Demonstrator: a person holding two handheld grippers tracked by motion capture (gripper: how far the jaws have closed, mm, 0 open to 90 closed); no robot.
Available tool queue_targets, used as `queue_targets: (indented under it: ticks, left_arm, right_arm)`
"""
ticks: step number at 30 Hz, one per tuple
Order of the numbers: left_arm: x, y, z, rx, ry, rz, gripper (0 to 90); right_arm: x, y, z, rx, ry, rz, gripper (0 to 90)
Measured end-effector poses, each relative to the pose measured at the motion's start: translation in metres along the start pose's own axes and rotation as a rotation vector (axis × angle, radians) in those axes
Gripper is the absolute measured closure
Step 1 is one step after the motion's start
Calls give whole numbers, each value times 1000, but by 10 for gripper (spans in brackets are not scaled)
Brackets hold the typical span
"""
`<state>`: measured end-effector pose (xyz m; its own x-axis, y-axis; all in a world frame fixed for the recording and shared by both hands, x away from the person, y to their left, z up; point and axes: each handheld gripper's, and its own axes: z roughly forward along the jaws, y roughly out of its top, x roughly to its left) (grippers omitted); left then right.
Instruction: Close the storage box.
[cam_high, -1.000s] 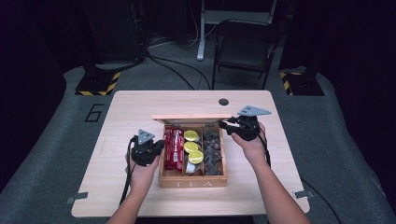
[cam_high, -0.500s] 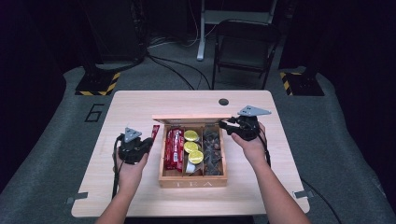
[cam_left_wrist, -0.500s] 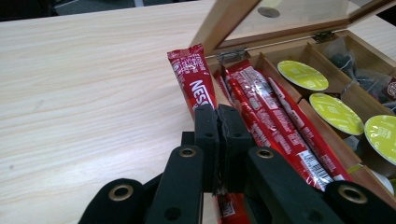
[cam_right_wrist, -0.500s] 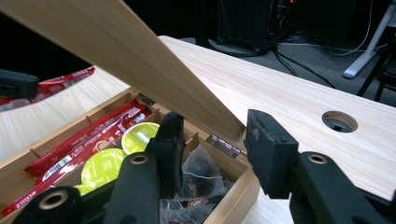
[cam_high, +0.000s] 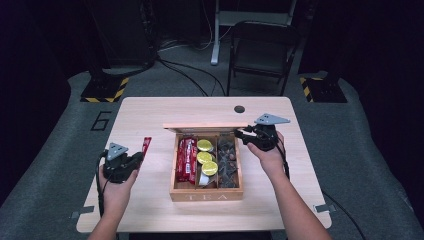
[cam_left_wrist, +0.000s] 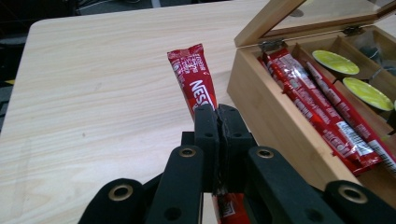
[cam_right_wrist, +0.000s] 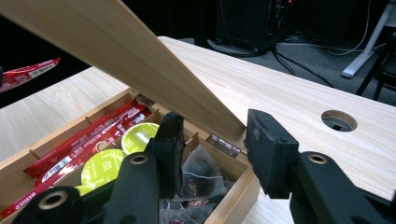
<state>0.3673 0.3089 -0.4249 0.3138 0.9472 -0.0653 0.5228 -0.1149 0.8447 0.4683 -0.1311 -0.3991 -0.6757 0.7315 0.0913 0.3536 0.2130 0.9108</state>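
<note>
table (cam_high: 150, 210): pale wood, with a round hole (cam_high: 239, 109) near its far edge.
box (cam_high: 206, 192): wooden tea box at mid-table, three compartments running front to back.
lid (cam_right_wrist: 116, 56): raised and tilted back on its hinges, its edge passing between the right gripper's jaws.
right gripper (cam_high: 246, 135): at the box's far right corner, jaws part open around the lid edge; whether the pads actually press the wood cannot be told (a gap seems to show on the far side).
left gripper (cam_left_wrist: 219, 123): over bare table left of the box, jaws closed tight on a red stick.
stick (cam_left_wrist: 194, 77): a red sachet, pinched low down, its free end pointing away across the table and clear of the box.
sticks in box (cam_high: 186, 159): more red sachets lying lengthwise in the left compartment.
pods (cam_high: 205, 156): three yellow-topped pods in the middle compartment.
tea bags (cam_high: 227, 160): dark bags in the right compartment.
risk, lid: if the right hand drifts, the lid could likely drop shut, perhaps on a returning left gripper.
risk, stick: thin and slick, it may slide or swing in the grip and land askew.
</note>
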Motion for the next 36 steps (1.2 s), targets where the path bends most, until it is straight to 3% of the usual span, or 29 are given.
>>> queue_targets:
  ticks: [5, 11, 17, 23, 26, 36]
  left_arm:
    - [10, -11, -2, -17, 4, -39, 870]
    - [20, -21, 6, 2, 0, -56, 870]
    - [24, -30, 16, 29, 6, -62, 870]
    - [30, -37, 22, 20, 25, -70, 870]
    - [34, -43, 29, 44, 49, -72, 870]
    - [37, -51, 40, 83, 61, -78, 869]
  right_arm:
    - [0, -1, 0, -1, 0, -1, 571]
    - [0, -1, 0, -2, 1, 4, 570]
    - [1, -1, -1, 2, 3, 0, 570]
    - [0, -2, -1, 3, 6, -2, 569]
    - [1, -2, -1, 5, 8, 0, 569]
    - [0, -2, 0, 2, 9, -8, 567]
